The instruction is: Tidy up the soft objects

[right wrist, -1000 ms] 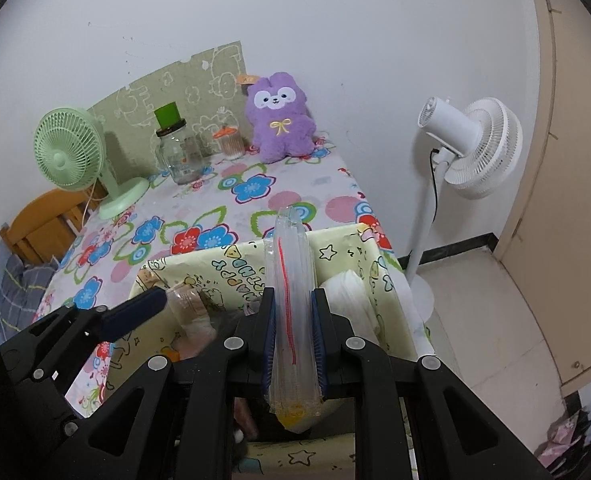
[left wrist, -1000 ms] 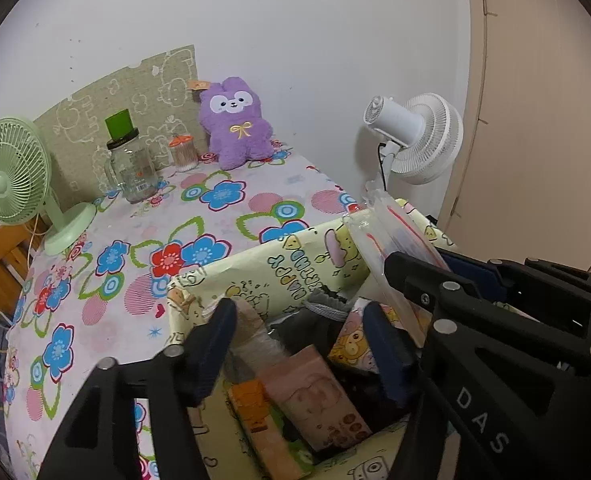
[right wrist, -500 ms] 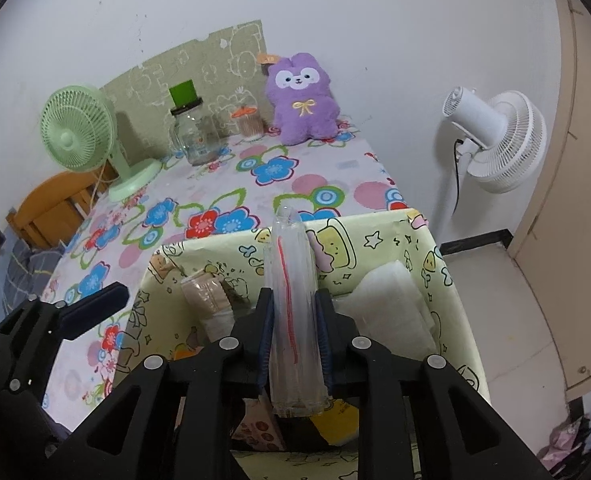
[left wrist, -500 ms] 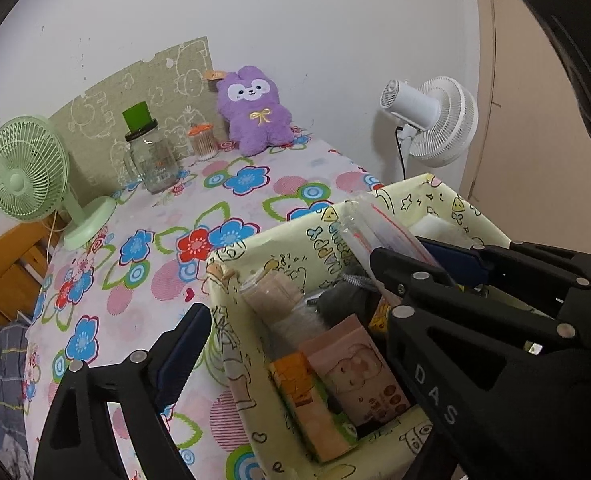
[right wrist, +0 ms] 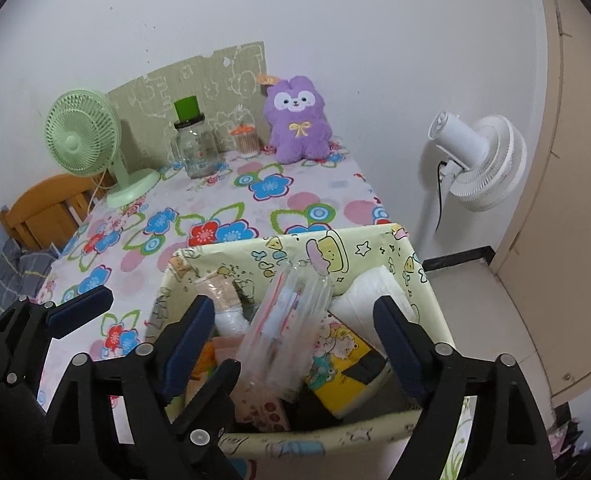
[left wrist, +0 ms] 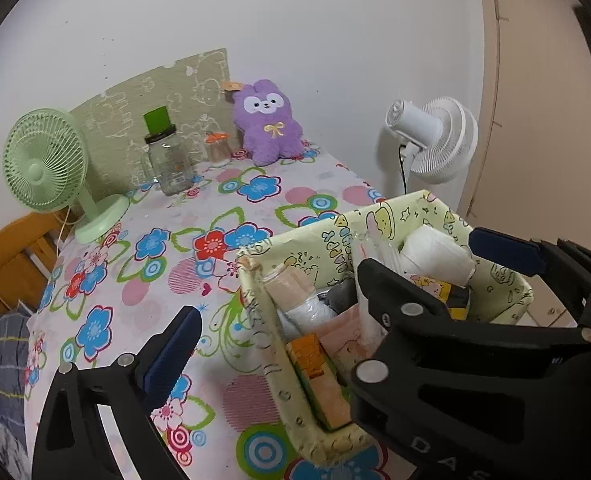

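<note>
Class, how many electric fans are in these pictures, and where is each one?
2. The green fan stands on the table's far left; the white fan stands on the floor, right of the table.

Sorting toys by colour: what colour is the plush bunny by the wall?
Purple, with a yellow bow; plush bunny shows best in the right wrist view.

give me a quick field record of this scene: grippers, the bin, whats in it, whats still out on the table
left gripper: open, nothing between the pads
right gripper: jaws have just been opening; clear plastic pouch stands between them, pads off it
bin: pale yellow cartoon-print fabric box at the table's near edge
bin contents: the pouch, white roll, cartoon packet, orange packet
still on table: purple plush, glass jar, green fan
floor: white fan
</note>
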Available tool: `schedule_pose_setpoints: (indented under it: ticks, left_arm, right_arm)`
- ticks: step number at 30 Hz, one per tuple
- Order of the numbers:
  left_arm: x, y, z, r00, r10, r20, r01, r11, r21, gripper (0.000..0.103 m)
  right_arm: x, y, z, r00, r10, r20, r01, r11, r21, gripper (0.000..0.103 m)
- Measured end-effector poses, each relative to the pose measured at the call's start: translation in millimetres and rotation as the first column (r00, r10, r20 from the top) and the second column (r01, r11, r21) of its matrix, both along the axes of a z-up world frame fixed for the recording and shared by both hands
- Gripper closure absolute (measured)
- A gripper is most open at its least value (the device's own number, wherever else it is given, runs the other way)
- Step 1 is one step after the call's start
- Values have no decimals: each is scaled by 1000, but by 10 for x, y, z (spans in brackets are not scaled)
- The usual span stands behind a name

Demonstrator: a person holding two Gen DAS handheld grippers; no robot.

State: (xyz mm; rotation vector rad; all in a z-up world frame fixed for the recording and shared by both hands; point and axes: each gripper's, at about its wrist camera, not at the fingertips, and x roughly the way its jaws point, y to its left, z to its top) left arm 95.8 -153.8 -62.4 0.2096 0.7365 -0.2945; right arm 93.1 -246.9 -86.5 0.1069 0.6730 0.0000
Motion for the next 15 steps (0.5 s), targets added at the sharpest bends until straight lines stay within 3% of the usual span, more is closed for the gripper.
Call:
schedule_pose_setpoints:
  ticks: [15]
  left_arm:
    - [-402,577,350,992,88,88,-84,995,-52,0]
  right_arm:
    - [-448,422,350,993,8,116,-4,1000,-30,6]
